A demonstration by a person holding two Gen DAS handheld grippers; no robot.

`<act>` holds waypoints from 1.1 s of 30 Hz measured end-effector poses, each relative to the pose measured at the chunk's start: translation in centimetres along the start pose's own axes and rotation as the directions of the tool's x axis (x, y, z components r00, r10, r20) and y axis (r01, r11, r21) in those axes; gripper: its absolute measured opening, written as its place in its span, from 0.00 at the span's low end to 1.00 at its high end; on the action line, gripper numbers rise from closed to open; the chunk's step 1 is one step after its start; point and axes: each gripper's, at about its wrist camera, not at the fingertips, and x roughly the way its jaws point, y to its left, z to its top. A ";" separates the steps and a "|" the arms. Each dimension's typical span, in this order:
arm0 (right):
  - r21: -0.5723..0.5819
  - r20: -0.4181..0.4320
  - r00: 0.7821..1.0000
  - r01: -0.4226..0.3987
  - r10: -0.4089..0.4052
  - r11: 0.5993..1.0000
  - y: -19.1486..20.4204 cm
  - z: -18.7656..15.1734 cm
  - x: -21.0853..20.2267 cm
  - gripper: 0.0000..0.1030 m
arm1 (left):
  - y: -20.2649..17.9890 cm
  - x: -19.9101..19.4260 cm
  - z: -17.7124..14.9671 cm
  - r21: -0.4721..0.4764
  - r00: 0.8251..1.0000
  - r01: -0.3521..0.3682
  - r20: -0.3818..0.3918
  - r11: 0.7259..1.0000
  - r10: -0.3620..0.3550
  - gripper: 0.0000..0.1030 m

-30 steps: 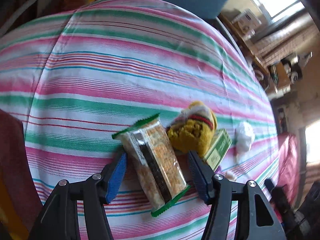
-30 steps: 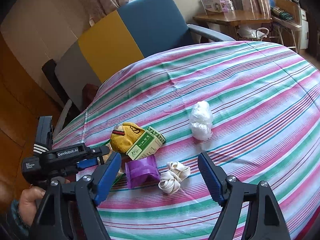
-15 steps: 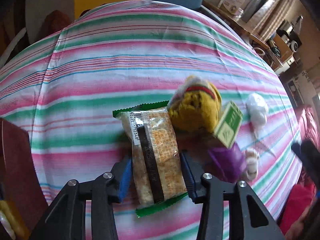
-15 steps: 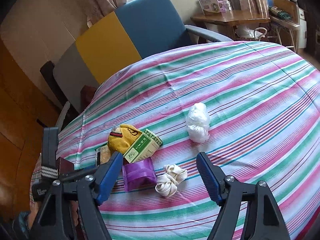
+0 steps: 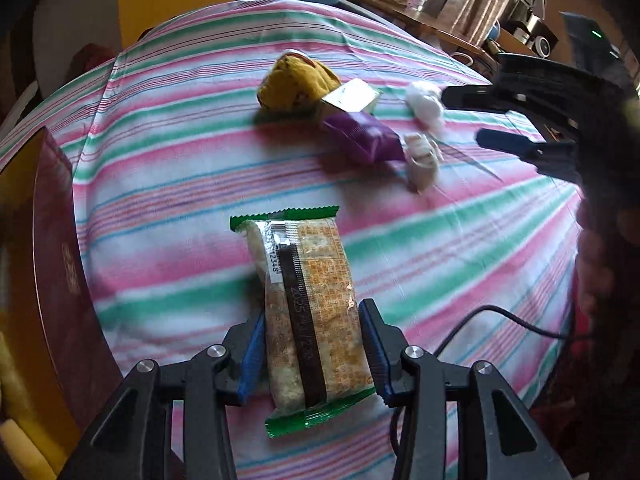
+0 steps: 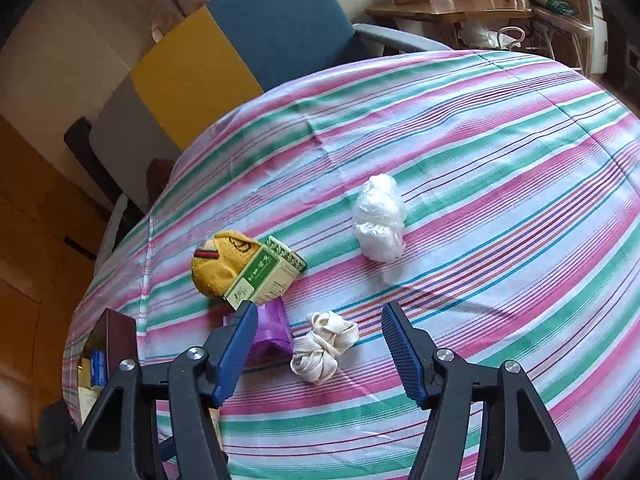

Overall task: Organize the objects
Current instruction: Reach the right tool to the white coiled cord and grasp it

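Left tongs (image 5: 312,350) pinch the green-edged clear cracker packet (image 5: 308,308); carry it level toward the maroon box (image 5: 60,272) at nine o'clock. Right tongs (image 6: 316,354), spread and narrowing, straddle the cream ribbon bundle (image 6: 324,346).

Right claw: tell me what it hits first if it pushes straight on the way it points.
Probably the cream knotted cloth strap, lying on the striped tablecloth between the open right claw pads. The purple foil pouch sits beside its left pad; depth is uncertain.
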 end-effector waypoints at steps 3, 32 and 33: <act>-0.018 -0.040 0.999 0.030 -0.030 0.999 0.0 -0.3 1.1 0.51 | 0.3 -0.4 -0.8 -0.017 1.000 0.013 0.017 1.000 -0.013 0.43; -0.191 -0.110 0.985 0.113 -0.135 0.975 2.1 -1.3 4.6 0.26 | 0.5 -2.0 -2.5 -0.039 0.996 0.043 0.080 0.998 -0.040 0.42; -0.196 -0.108 0.984 0.115 -0.138 0.974 2.2 -1.3 4.6 0.26 | 0.4 -2.2 -2.4 -0.034 0.996 0.038 0.088 0.999 -0.035 0.42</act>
